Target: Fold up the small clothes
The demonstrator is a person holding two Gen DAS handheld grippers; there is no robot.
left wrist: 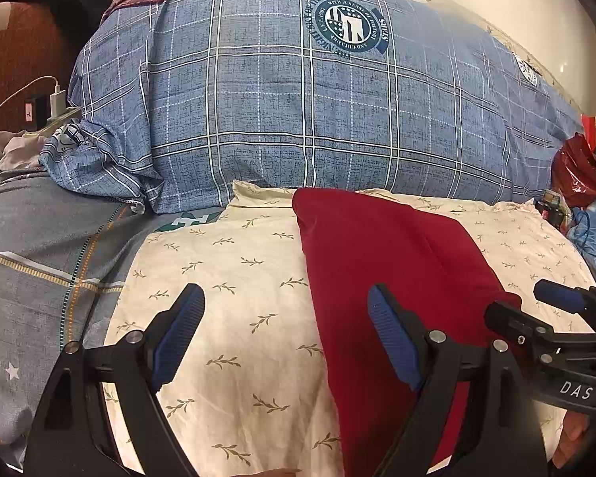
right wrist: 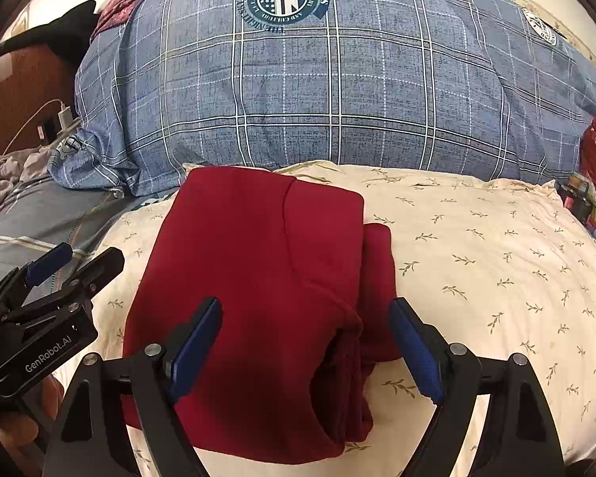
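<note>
A dark red garment point(right wrist: 258, 278) lies folded into a thick rectangle on a cream leaf-print pillow point(right wrist: 496, 278). It also shows in the left wrist view point(left wrist: 397, 278) on the same pillow point(left wrist: 226, 278). My right gripper point(right wrist: 304, 310) is open and empty, its jaws spread just above the garment's near edge. My left gripper point(left wrist: 286, 302) is open and empty, over the garment's left edge and the pillow. The left gripper also shows in the right wrist view point(right wrist: 75, 258), and the right gripper in the left wrist view point(left wrist: 536, 306).
A big blue plaid pillow point(right wrist: 337, 99) stands close behind the cream one. Grey patterned bedding point(left wrist: 39, 258) lies to the left, with a white charger and cable point(left wrist: 57, 99) by the wooden headboard. A red plastic bag point(left wrist: 576, 175) and clutter sit at the right.
</note>
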